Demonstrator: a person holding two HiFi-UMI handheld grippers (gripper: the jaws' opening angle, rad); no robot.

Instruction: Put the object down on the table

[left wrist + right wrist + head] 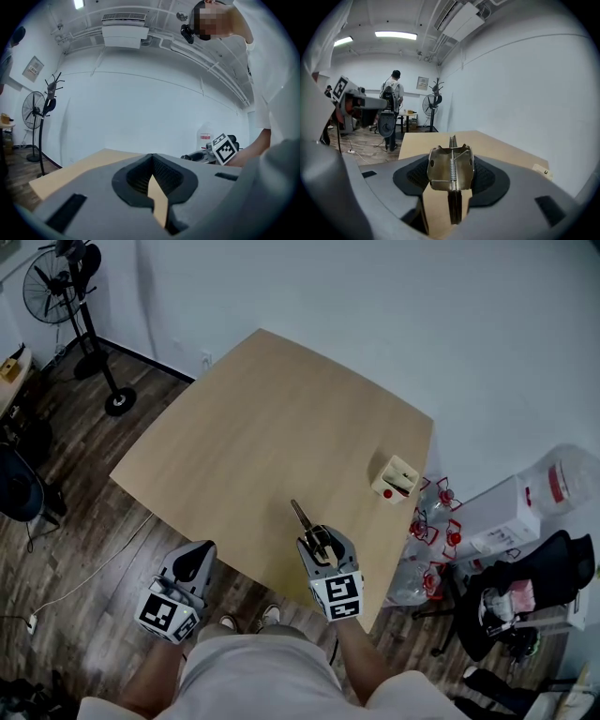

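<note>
Clip (451,169) going down onto the table (262,418): how would you do it well?

The table is nearly bare. Only a small box (396,478) stands near its right edge, well apart. I'd lower the right gripper (315,545) over the near part of the top, where it hangs now, until the clip rests on the wood. Then I'd part the jaws slowly so it doesn't spring or skid.

And the left gripper (194,564)?

It's off the table's near edge, over the floor, jaws together on nothing. Its own view shows only a sliver of table through the slit between them. Leave it there.

How is the clip held?

The right jaws are closed on it. It's a metal piece with a coil spring down its middle, its thin end pointing forward over the table.

What does each view add?

The head view gives only a dark thin tip past the jaws. The spring and folded plates appear only in the right gripper view. Neither tells me whether the clip touches the top.
</note>
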